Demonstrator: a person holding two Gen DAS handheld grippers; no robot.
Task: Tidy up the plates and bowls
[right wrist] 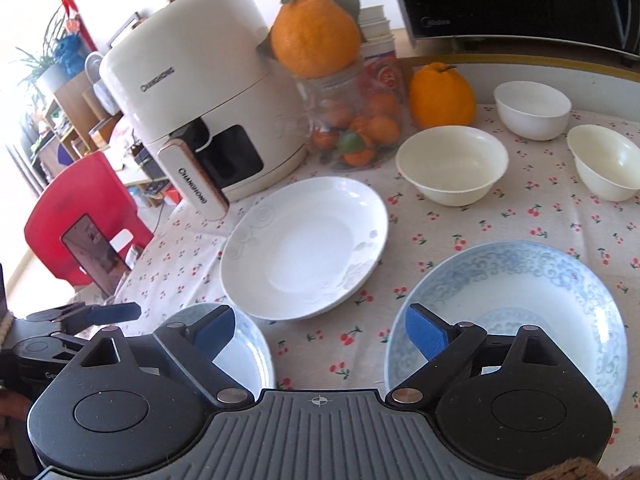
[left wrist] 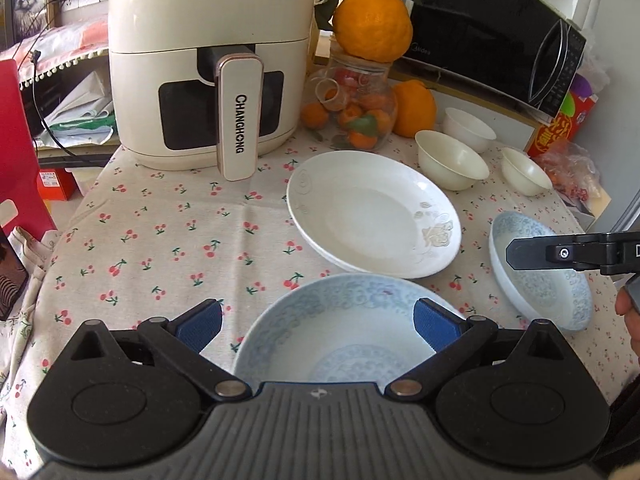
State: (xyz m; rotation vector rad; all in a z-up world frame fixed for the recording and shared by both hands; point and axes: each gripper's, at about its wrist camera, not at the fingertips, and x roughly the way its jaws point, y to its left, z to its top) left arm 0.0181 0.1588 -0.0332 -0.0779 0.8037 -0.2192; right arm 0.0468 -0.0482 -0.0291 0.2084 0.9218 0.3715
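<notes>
Nearest me, my left tool (left wrist: 318,322) has its pads spread wide over a blue-patterned plate (left wrist: 340,344), gripping nothing. My right tool (right wrist: 320,334) is equally spread, empty, above the desk (right wrist: 440,240) between that plate and a second blue one (right wrist: 532,280). Beyond lies the white plate (right wrist: 304,248), then three bowls (right wrist: 452,164) near the oranges jar (right wrist: 352,120) and air fryer (right wrist: 200,92)

Left gripper (left wrist: 318,326) angled downward, jaws spread wide, empty; right gripper (right wrist: 320,330) likewise wide, empty
</notes>
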